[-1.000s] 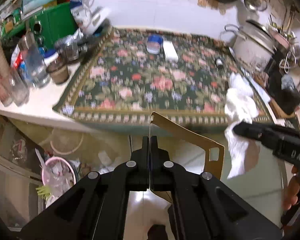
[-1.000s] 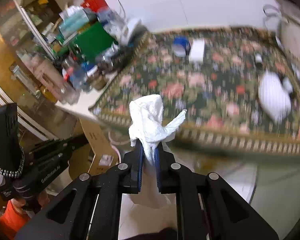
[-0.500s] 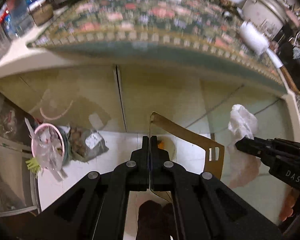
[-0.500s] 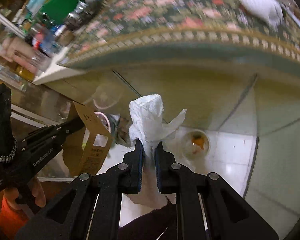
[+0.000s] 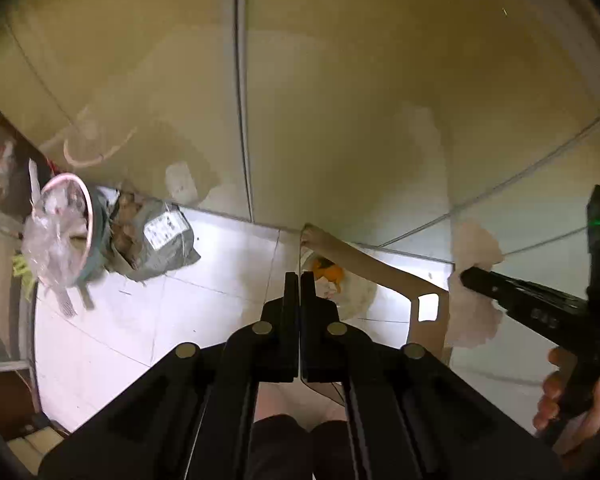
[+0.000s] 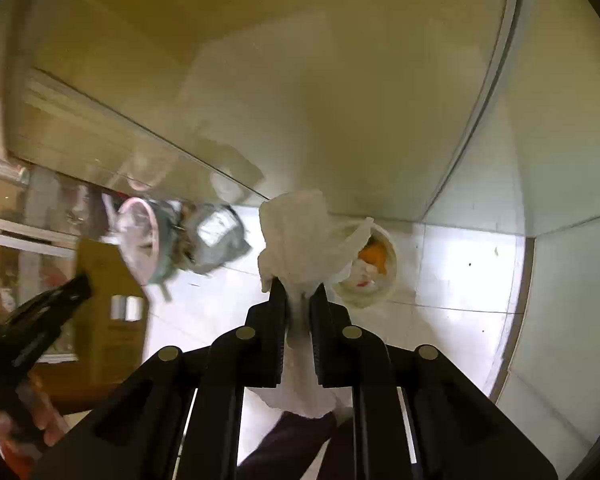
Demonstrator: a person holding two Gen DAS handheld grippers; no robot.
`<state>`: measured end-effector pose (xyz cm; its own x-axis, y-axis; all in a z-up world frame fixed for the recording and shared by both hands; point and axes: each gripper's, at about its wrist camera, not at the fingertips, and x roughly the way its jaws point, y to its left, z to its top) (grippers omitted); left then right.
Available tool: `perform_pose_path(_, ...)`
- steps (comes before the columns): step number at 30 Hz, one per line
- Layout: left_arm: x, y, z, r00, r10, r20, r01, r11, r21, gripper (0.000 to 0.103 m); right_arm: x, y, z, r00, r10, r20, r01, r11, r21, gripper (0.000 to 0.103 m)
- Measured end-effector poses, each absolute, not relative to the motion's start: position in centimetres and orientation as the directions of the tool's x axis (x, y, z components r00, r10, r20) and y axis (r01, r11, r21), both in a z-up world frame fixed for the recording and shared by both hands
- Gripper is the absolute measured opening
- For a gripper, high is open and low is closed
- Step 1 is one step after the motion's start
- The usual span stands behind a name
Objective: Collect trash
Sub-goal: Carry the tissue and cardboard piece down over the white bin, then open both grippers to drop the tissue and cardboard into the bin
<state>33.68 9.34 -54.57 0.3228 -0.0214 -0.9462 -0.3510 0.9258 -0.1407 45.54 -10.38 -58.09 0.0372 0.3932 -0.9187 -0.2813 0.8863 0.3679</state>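
The left claw (image 5: 300, 280) is clamped on a flat cardboard piece (image 5: 380, 268), held edge-on, its long side running away to the right. The right claw (image 6: 298, 288) pinches a crumpled white tissue (image 6: 300, 236) standing upright above the jaws. Both point down over a small floor bin (image 6: 380, 280) holding orange scraps.

Both tongs, left (image 5: 300, 280) and right (image 6: 298, 288), point floorward (jaws clamped).
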Motion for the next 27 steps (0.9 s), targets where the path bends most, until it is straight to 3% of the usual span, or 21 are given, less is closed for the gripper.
perform_pose_path(6,34.3,9.7,-63.3,0.292,0.015,-0.956,-0.377,0.921,-0.100,0.000,46.9,-9.2,-67.1,-0.012,0.396,-0.918,-0.309,0.872,0.380,0.014)
perform_pose_path(11,34.9,9.5,-68.9,0.277,0.018,-0.961,-0.385,0.918,-0.094,0.000,47.1,-7.7,-71.0,-0.037,0.376,-0.926,-0.362,0.858,0.363,0.016)
perform_pose_path(15,35.5,8.9,-72.3,0.263,0.017,-0.965,-0.374,0.924,-0.085,0.000,47.6,-8.1,-73.7,-0.091,0.409,-0.908,-0.304,0.857,0.416,0.053)
perform_pose_path(27,38.9,4.9,-77.7,0.191,-0.067,-0.979,-0.296,0.947,-0.122,0.000,48.0,-13.0,-70.6,-0.007,0.437,-0.899,-0.275,0.864,0.422,0.054)
